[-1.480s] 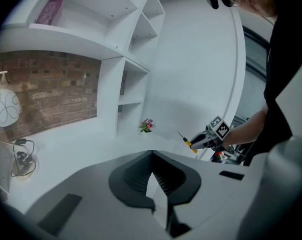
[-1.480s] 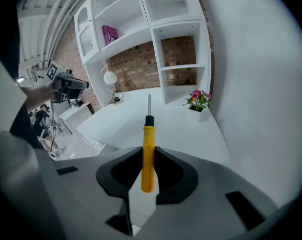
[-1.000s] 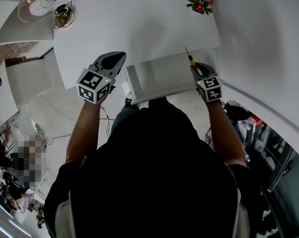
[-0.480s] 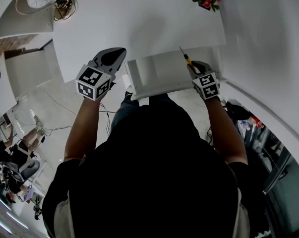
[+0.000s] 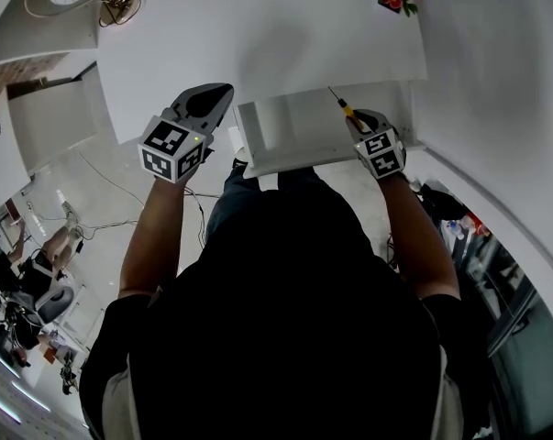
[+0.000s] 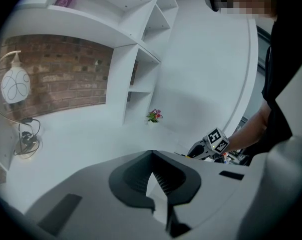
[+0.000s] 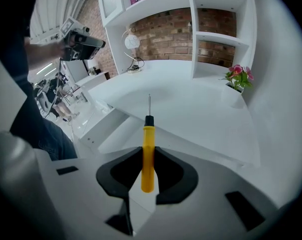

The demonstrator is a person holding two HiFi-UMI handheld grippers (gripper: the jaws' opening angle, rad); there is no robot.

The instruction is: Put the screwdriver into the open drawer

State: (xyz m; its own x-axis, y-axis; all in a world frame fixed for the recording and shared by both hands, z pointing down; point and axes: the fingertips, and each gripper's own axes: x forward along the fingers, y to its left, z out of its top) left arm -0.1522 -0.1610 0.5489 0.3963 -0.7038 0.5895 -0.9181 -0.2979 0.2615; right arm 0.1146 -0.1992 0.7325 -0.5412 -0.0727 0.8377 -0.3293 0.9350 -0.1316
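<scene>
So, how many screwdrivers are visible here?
1: the screwdriver, held in the right gripper by the drawer. No other shows, though the gripper hides part of the drawer.

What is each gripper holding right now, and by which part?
The right gripper clamps the yellow-handled screwdriver by its handle; the left gripper, shut, holds nothing.

The right claw [image 5: 357, 122] has slid a little to its left, in over the front right part of the open drawer [image 5: 294, 161]; the screwdriver [image 5: 342, 105] it holds now leans more to the claw's left; its tip, ahead of the claw, has come over the drawer's inside.
</scene>
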